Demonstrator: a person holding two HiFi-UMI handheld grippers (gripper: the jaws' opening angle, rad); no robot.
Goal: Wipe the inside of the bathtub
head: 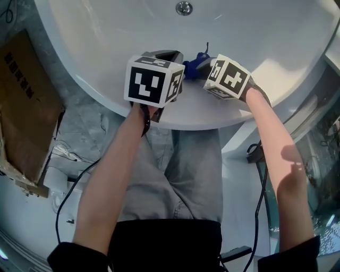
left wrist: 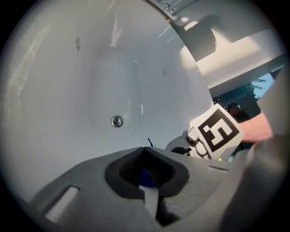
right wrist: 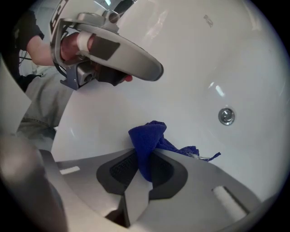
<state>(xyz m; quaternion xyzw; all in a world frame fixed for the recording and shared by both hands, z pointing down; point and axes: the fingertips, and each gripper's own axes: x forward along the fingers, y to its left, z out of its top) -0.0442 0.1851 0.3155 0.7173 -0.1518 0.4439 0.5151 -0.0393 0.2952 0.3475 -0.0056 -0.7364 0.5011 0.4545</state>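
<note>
the right gripper (right wrist: 144,158) pinches a bunched blue cloth (right wrist: 146,136) between its jaws, just above the near inner wall of the white bathtub (head: 265,32) (its drain (head: 184,7) lies farther off). the left gripper (left wrist: 146,168), close beside it, has its jaws pressed together.

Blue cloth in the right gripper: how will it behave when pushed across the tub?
Probably floppy: the blue cloth bunches and droops where the right gripper pinches it. Likely light, held by one pinch. It should crumple rather than slide flat.
</note>
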